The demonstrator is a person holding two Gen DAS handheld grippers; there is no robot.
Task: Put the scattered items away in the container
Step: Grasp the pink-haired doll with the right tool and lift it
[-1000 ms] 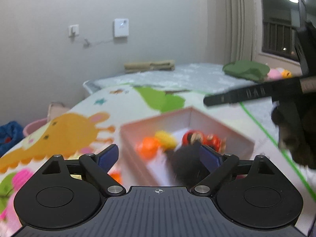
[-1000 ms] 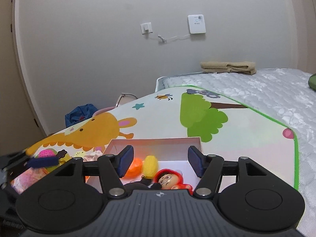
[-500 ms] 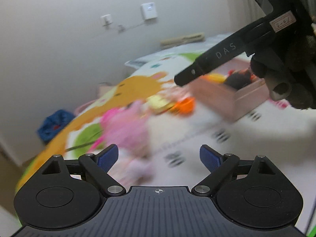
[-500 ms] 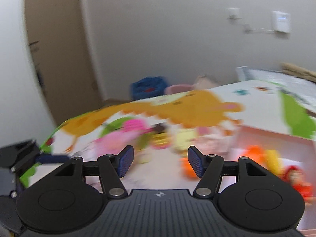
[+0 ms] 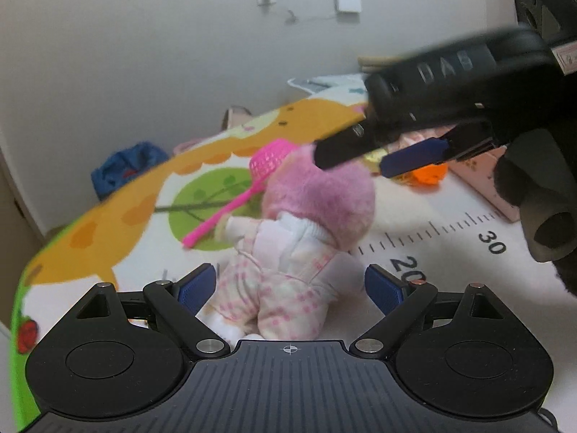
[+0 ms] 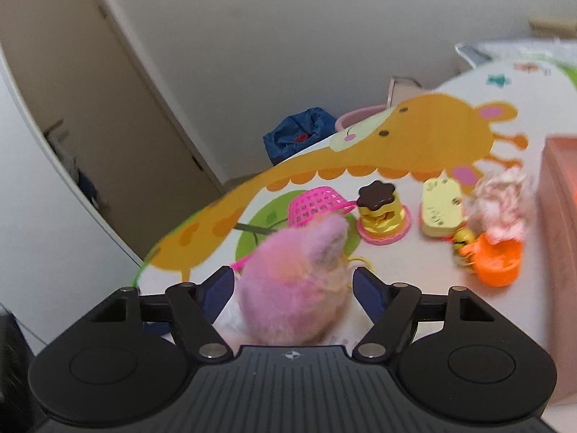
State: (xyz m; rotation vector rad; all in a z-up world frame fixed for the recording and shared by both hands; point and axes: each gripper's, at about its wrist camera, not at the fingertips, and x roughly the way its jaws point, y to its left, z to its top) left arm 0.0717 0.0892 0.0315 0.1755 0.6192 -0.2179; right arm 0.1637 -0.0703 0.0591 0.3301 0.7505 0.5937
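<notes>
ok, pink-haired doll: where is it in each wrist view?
Left wrist: doll at centre-bottom, between the open left gripper fingers.
Right wrist: doll at centre-bottom, between the open right gripper fingers.
Shared landmark: pink net scoop just behind it.

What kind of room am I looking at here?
Probably a child's bedroom or playroom: a giraffe-print play mat covers the surface, a pink-haired doll and small toys lie on it, and folded bedding sits behind.
</notes>
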